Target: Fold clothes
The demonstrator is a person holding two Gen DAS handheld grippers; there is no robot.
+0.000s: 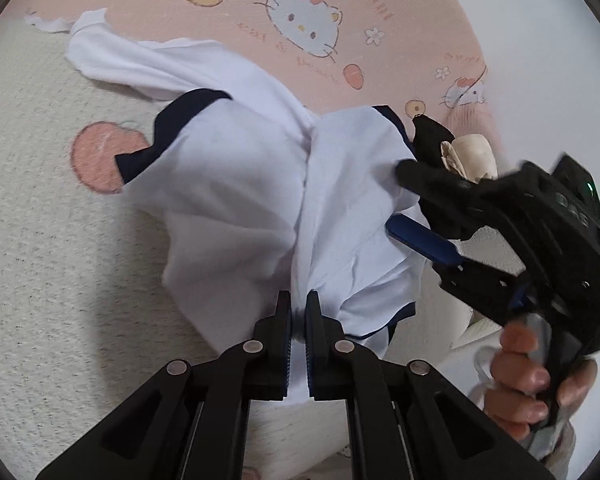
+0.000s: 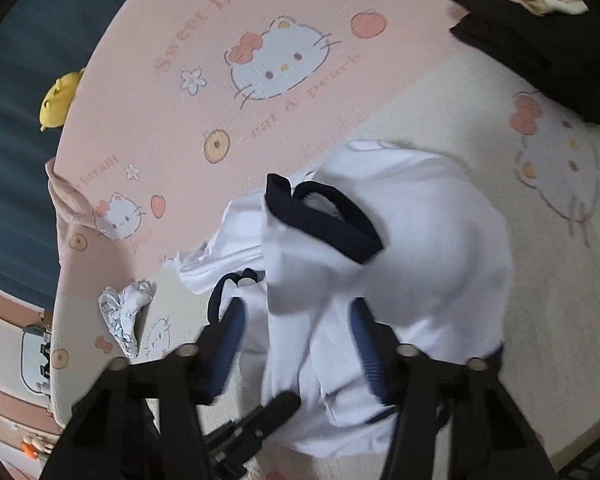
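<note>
Seemingly bunched white shirt [image 1: 236,184], left hand-held gripper [image 1: 298,320] pinching

A pink and cream cartoon-cat blanket [image 2: 284,92] is covering the bed, a yellow plush toy [image 2: 58,100] is sitting at its far left edge against a dark teal surface [image 2: 16,128].

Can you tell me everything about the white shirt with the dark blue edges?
The white shirt is thin, soft-looking cloth with navy trim around its neck opening and along its edges. It is crumpled and bunched up, not folded yet, partly lifted above the pink and cream cartoon-cat blanket, with one end trailing onto it. The left gripper is shut on a gathered bit of it. The right gripper is open, its blue-padded fingers on either side of the cloth.
</note>
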